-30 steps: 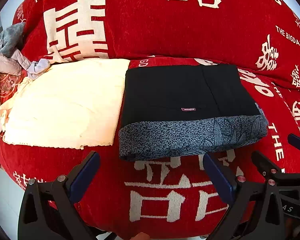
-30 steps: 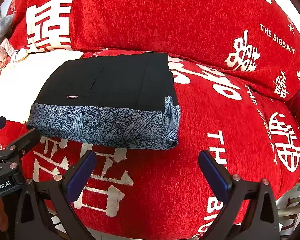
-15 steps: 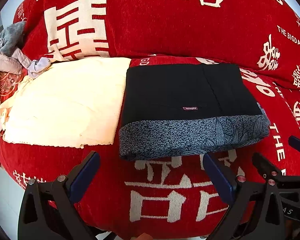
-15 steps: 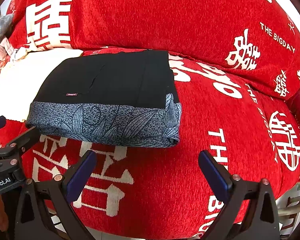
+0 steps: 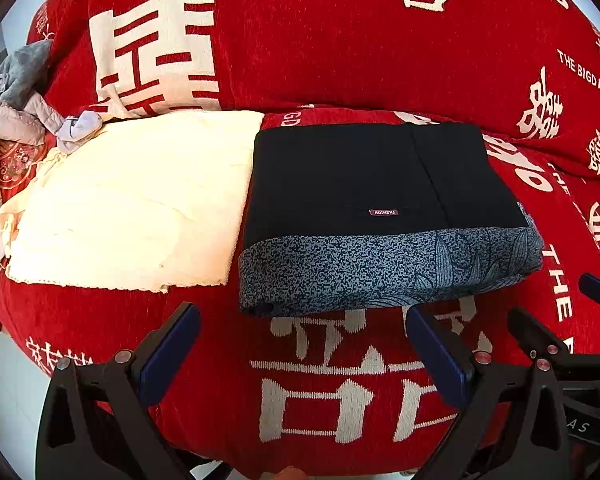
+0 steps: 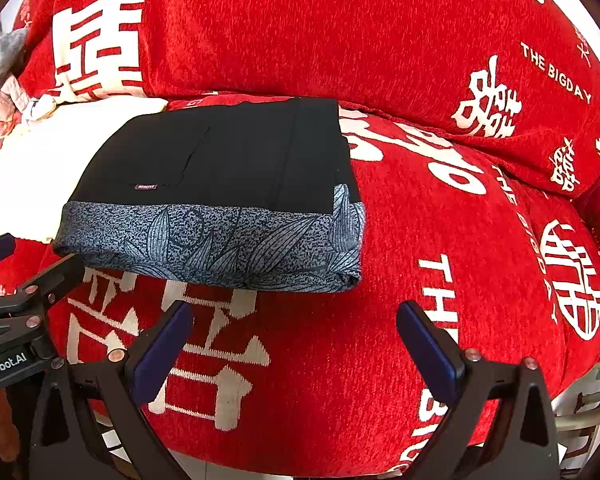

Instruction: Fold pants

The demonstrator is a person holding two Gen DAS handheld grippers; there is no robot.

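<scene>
Left wrist view, left to right. Far left of your left claw [image 5: 300,344]: grey crumpled clothes [image 5: 16,92] piled at the sofa edge. Next, a cream cloth [image 5: 132,200] lies flat on the seat, ahead-left of the claw, its right edge touching the pants. The folded pants [image 5: 380,208] sit just ahead of the claw, slightly right of centre: a black rectangle with a grey leaf-print band along the near edge and a small "FASHION" label [image 5: 384,212] on the black part. The near edge is close to the fingertips, not touching. Your left claw's fingers are spread wide, nothing between them. The right claw's black frame shows at the lower right corner.

Right wrist view, left to right. The left claw's frame sits at the left edge, beside the pants' near-left corner. The pants [image 6: 236,184] lie ahead-left of your right claw [image 6: 294,338]; the right-hand folded edge lines up roughly with the claw's centre. Right claw fingers are also wide apart and empty, hovering over the red sofa cover [image 6: 480,240] with white characters and "THE BIGDAY" print. Right of the claw there is only seat cushion, and the backrest behind.
</scene>
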